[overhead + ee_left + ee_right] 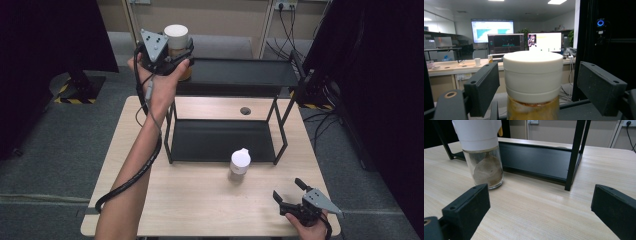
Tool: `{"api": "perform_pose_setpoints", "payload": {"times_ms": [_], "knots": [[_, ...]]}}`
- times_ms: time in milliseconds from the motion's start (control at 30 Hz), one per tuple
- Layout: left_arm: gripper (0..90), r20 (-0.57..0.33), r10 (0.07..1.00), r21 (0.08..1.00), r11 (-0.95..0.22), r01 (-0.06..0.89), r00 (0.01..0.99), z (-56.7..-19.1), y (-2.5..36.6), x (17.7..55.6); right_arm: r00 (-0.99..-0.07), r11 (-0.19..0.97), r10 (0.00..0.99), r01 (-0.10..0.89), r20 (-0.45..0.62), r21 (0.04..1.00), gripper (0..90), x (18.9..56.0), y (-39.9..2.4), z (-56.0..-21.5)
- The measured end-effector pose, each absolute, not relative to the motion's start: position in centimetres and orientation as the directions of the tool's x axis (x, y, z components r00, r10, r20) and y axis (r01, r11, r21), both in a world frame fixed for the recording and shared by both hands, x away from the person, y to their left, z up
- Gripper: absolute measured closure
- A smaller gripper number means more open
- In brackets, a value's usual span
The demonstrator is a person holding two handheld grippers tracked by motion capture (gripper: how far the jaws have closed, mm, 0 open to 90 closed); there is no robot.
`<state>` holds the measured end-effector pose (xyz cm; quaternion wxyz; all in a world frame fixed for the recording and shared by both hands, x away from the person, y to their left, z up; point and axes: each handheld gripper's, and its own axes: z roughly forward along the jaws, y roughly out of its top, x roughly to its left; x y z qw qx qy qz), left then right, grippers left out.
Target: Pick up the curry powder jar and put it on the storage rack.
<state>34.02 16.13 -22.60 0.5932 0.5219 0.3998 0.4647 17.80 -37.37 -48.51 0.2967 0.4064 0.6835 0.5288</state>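
Two jars are in play. The first, a white-capped jar (177,44) with amber contents, stands at the left end of the top shelf (240,72) of the black two-tier rack (281,131). Your left gripper (176,54) is raised to that shelf, with your left hand (159,80) wrapped around its body and the grey three-cornered plate facing up. In the left gripper view, the jar (533,75) sits between the two black jaws with a visible gap on each side: the pads do not press on the cap, so the claw stands open around the jar and grips nothing.

The second jar (240,162), white-lidded glass with brown powder inside, stands upright on the wooden table (200,200) just in front of the rack's lower shelf (220,140). In the right gripper view, this jar (484,157) is ahead and to the left of the jaws, well apart from them.

Your right gripper (290,192) rests low near the table's near right corner, held by your right hand (307,230). Its jaws are spread wide with only bare tabletop between them; it holds nothing
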Motion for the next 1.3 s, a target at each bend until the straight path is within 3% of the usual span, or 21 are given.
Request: {"api": "perform_pose_setpoints", "payload": {"times_ms": [1300], "knots": [[16.3, 0.047, 0.947, 0.990, -0.001, -0.143, 0.319, -28.3, 17.1, 28.0, -0.499, 0.123, 0.867, 0.241, 0.014, 0.963, 2.4, 17.8, -37.3, -48.4]]}}
